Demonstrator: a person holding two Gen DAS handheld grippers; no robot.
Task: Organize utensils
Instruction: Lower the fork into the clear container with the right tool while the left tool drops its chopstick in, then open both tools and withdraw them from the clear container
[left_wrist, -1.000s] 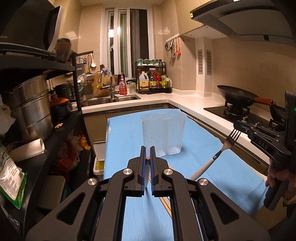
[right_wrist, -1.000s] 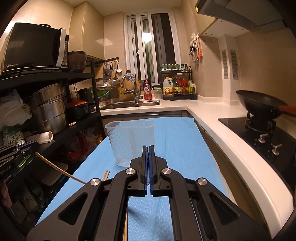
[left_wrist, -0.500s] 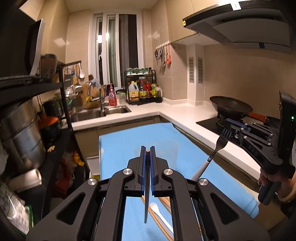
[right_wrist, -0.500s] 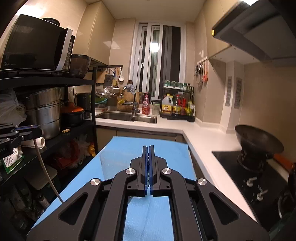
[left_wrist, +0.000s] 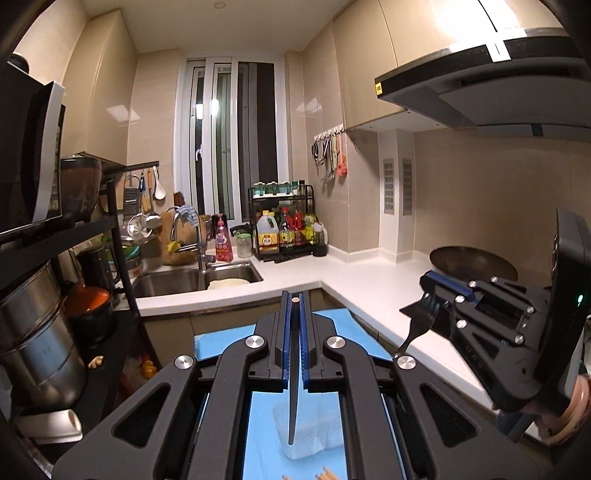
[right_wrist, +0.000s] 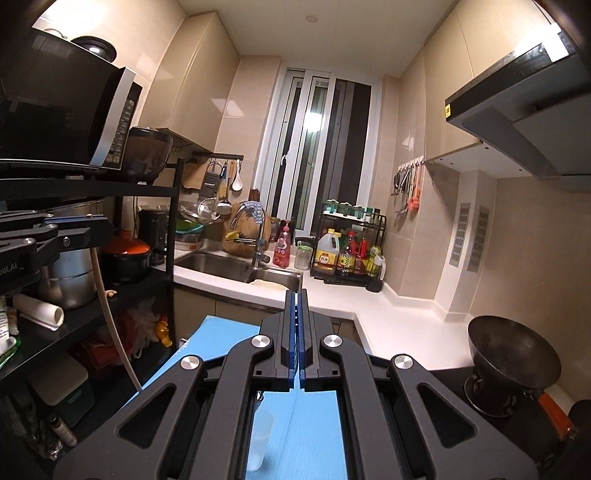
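Note:
My left gripper (left_wrist: 294, 301) is shut on a chopstick (left_wrist: 292, 398) that hangs down between the jaws over a clear plastic cup (left_wrist: 306, 432) on the blue mat (left_wrist: 266, 424). My right gripper (right_wrist: 296, 295) is shut on a fork; the left wrist view shows the fork (left_wrist: 419, 326) tines-up in it. The right wrist view shows the cup (right_wrist: 260, 439) below and the left gripper (right_wrist: 85, 225) with its chopstick (right_wrist: 110, 317) hanging down. More chopstick ends (left_wrist: 325, 474) lie on the mat.
A black shelf rack (right_wrist: 173, 236) with steel pots (left_wrist: 37, 350) and a microwave (right_wrist: 74, 110) stands on the left. A sink (left_wrist: 199, 280) and bottle rack (left_wrist: 284, 232) are at the back. A wok (right_wrist: 513, 354) sits on the stove at the right.
Both grippers have risen and tilted up; the cup and mat have dropped to the bottom of both views. The chopstick now hangs above the cup and the fork is held higher.

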